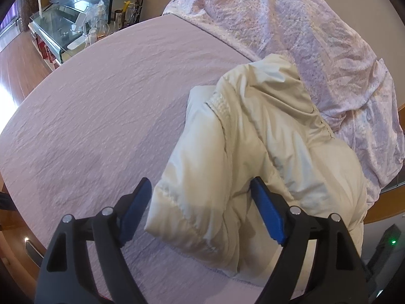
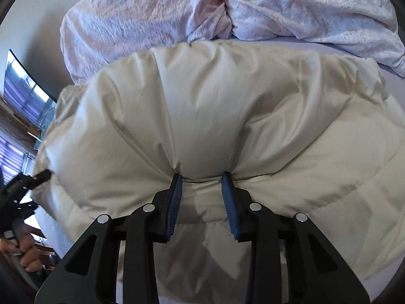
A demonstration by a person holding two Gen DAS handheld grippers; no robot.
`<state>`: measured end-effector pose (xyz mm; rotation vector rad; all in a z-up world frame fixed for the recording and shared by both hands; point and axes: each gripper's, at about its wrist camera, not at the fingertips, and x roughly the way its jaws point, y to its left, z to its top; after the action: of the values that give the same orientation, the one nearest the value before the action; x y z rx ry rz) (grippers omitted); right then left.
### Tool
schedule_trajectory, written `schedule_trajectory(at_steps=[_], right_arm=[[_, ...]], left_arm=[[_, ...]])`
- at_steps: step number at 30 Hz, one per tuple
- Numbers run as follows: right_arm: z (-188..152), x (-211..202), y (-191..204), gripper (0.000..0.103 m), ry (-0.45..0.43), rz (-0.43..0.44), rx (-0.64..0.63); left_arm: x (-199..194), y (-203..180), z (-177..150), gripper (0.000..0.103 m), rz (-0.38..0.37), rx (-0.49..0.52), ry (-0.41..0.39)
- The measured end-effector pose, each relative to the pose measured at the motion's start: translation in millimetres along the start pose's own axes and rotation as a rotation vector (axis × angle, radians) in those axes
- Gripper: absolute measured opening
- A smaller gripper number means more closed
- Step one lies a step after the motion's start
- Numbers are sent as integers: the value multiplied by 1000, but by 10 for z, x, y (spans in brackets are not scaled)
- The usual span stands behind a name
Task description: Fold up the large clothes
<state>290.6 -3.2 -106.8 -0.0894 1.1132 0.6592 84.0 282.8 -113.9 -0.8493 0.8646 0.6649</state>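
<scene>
A cream padded jacket [image 1: 253, 139] lies bunched on the lilac bed sheet [image 1: 101, 101], hood end toward the duvet. My left gripper [image 1: 200, 181] stands open astride a folded sleeve end of the jacket. Its left pad is clear of the fabric and its right pad sits against it. In the right wrist view the jacket [image 2: 202, 101] fills the frame. My right gripper [image 2: 201, 174] is shut on a pinched fold of it, and creases run out from both blue pads. The left gripper [image 2: 41, 174] shows at the left edge, held by a hand [image 2: 25, 250].
A crumpled pale floral duvet [image 1: 303, 38] is heaped along the far side of the bed, right behind the jacket [image 2: 152, 12]. A glass TV stand [image 1: 58, 30] with bottles and a screen stands past the bed's far left edge, over a wood floor [image 1: 15, 63].
</scene>
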Motion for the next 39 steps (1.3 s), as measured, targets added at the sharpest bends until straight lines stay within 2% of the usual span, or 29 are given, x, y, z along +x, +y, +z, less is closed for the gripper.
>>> schedule_trajectory(at_steps=[14, 17, 20, 22, 25, 32, 39], right_arm=[[-37, 101, -42, 34, -33, 25, -15], [-41, 95, -45, 34, -36, 30, -24], [-47, 91, -49, 34, -42, 36, -31], [-54, 88, -50, 34, -46, 40, -33], [-57, 88, -55, 34, -51, 47, -35], [-58, 85, -91, 34, -50, 73, -25], [-48, 77, -125, 34, -49, 94, -25]], left_arm=[[143, -68, 46, 84, -15, -48, -2], [137, -119, 37, 75, -21, -46, -15], [91, -139, 30, 57, -33, -47, -32], [40, -142, 37, 39, -53, -49, -43], [-97, -188, 50, 28, -94, -34, -65], [-535, -479, 75, 24, -200, 27, -140], [-1022, -1110, -29, 23, -354, 164, -200]])
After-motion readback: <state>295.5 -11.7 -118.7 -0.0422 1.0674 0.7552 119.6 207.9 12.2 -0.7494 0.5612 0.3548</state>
